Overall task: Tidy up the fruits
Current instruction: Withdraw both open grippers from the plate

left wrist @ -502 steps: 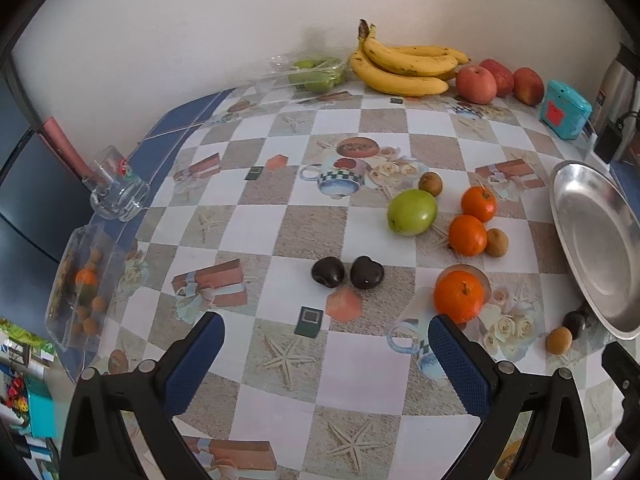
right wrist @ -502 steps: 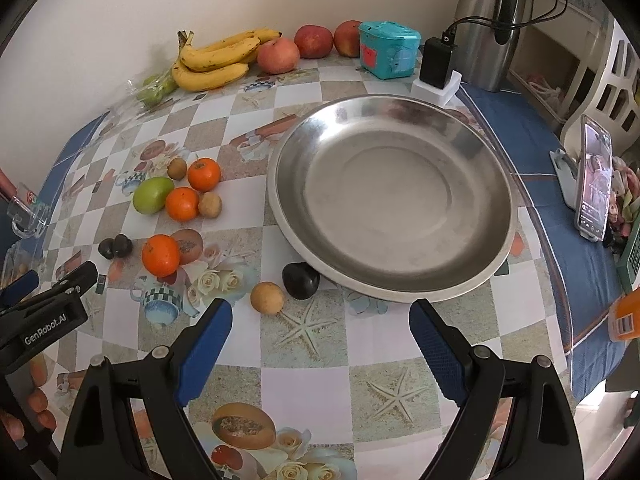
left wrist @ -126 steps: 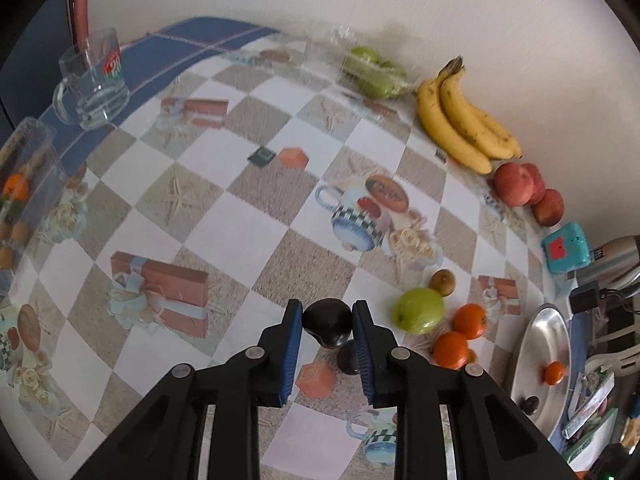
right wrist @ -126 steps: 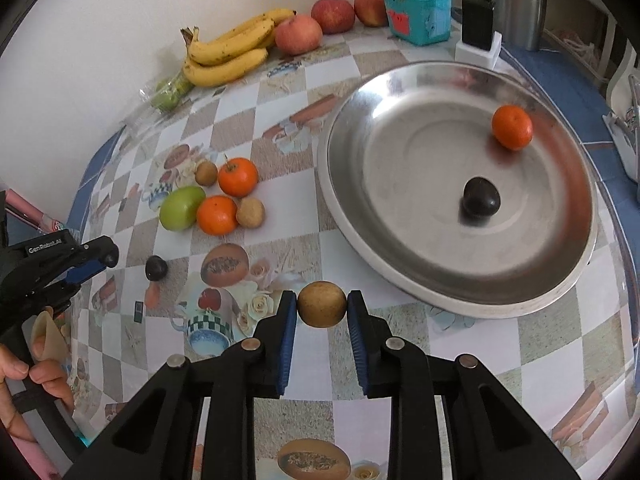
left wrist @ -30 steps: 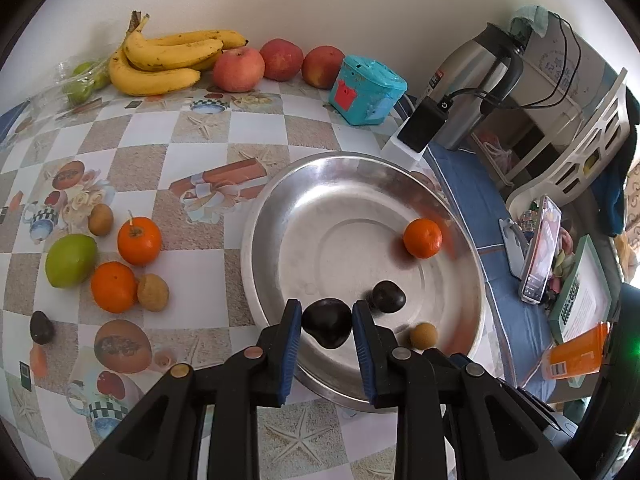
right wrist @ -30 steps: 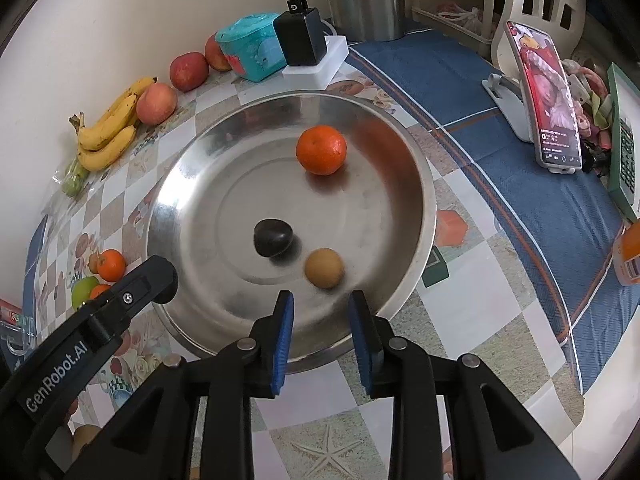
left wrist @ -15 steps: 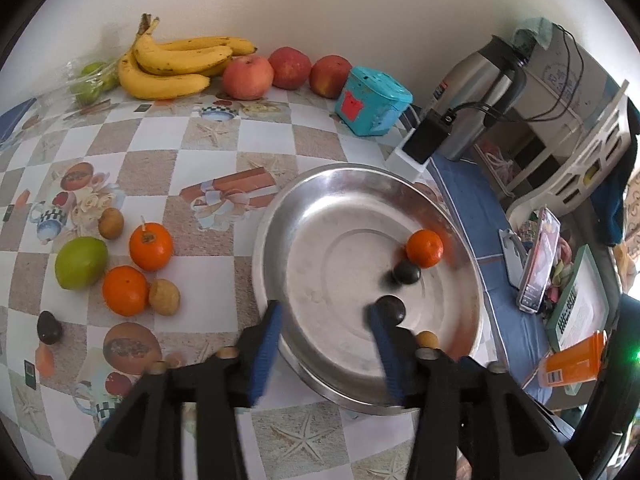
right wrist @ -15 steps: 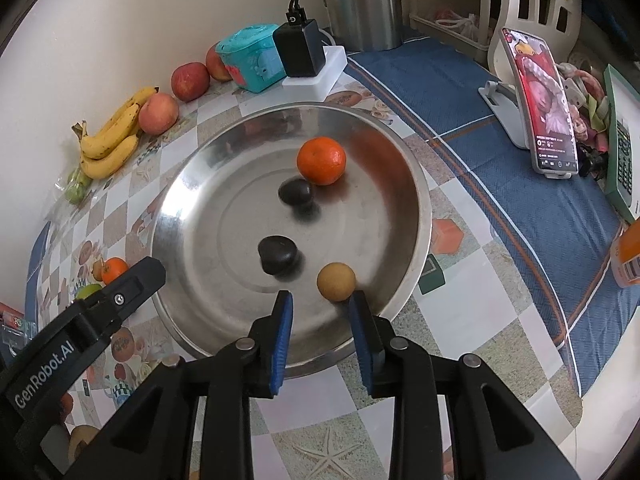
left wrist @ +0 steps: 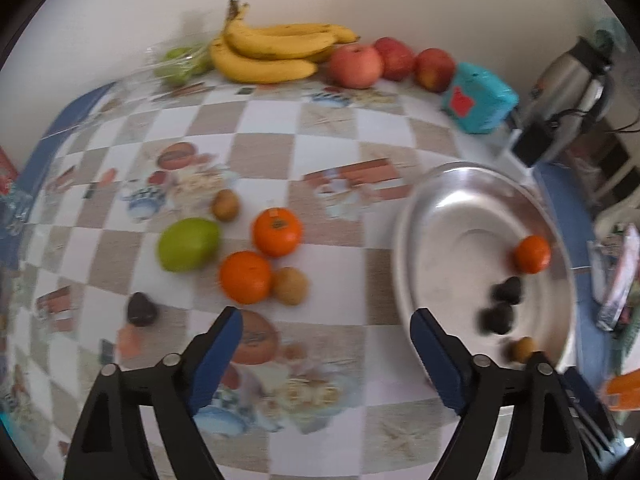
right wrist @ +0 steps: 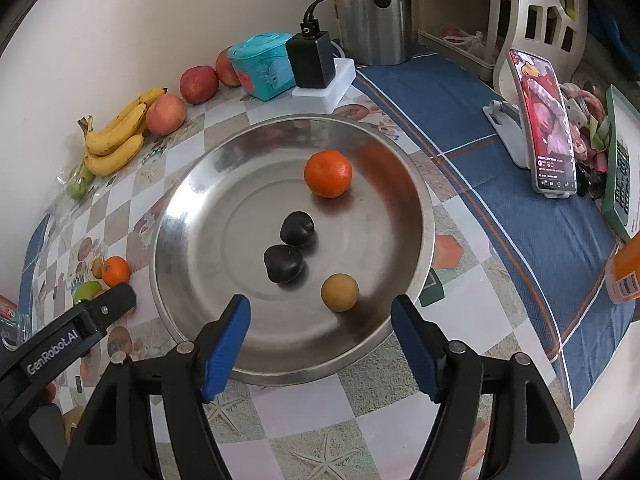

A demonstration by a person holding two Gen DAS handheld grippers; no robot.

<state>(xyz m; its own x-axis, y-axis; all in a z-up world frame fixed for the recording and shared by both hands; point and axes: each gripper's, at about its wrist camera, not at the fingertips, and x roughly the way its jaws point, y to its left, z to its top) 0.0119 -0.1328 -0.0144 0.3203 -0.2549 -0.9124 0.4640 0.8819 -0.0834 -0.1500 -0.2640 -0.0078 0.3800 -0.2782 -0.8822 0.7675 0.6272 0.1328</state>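
A steel plate (right wrist: 192,208) (left wrist: 436,200) holds an orange (right wrist: 328,173), two dark fruits (right wrist: 297,228) (right wrist: 283,263) and a small brown fruit (right wrist: 339,292). My right gripper (right wrist: 320,316) is open and empty over the plate's near rim. My left gripper (left wrist: 326,334) is open and empty above the table, left of the plate. On the table ahead of it lie two oranges (left wrist: 277,231) (left wrist: 245,277), a green fruit (left wrist: 188,244), two brown fruits (left wrist: 290,286) (left wrist: 226,205) and a dark fruit (left wrist: 141,309).
Bananas (left wrist: 276,53), three apples (left wrist: 356,65) and bagged green fruit (left wrist: 180,62) line the wall. A teal box (right wrist: 264,65), charger (right wrist: 314,60) and kettle (right wrist: 372,12) stand behind the plate. A phone on a stand (right wrist: 544,120) is at the right.
My left gripper let the dark fruit go into the plate, opened wide and swung left toward the loose fruit. My right gripper opened from nearly shut.
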